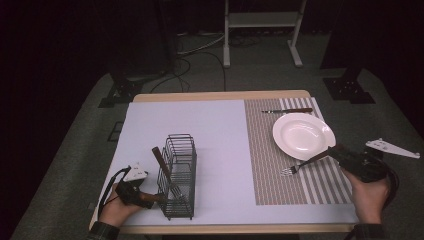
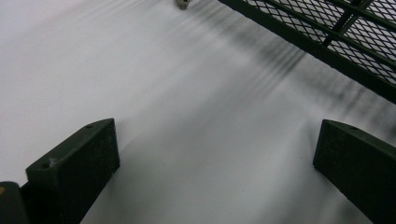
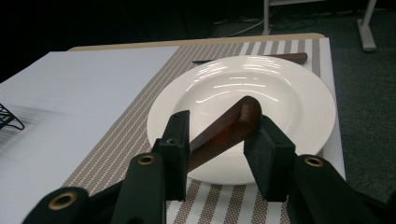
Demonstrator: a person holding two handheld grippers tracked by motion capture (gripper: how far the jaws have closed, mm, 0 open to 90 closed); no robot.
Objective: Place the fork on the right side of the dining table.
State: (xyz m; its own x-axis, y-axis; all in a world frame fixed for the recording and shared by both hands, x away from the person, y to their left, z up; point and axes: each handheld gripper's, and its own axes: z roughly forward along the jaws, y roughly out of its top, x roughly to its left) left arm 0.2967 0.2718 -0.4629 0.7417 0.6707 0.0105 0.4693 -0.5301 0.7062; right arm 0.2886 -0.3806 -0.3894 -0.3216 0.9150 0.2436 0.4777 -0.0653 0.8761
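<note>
Right tongs (image 3: 219,140) clamp a fork's handle (image 3: 224,130); tines (image 1: 287,171) apparently overhead-visible.

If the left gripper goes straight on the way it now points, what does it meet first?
Probably the black wire rack. The left gripper is open over the bare white table cover, and the rack's mesh side crosses ahead at upper right. Depth is unclear, so it may slide past its near edge.

On the desk (image 1: 210,125), a white plate (image 1: 302,135) sits on a striped placemat (image 1: 280,175), with a knife (image 1: 287,110) just beyond it. The right tongs (image 1: 334,151) grip the dark handle of a fork (image 1: 300,166) whose tines rest on the mat. A black wire rack (image 1: 179,175) holds a wooden-handled utensil (image 1: 164,170). The left tongs (image 1: 145,198) rest beside the rack's near corner.
</note>
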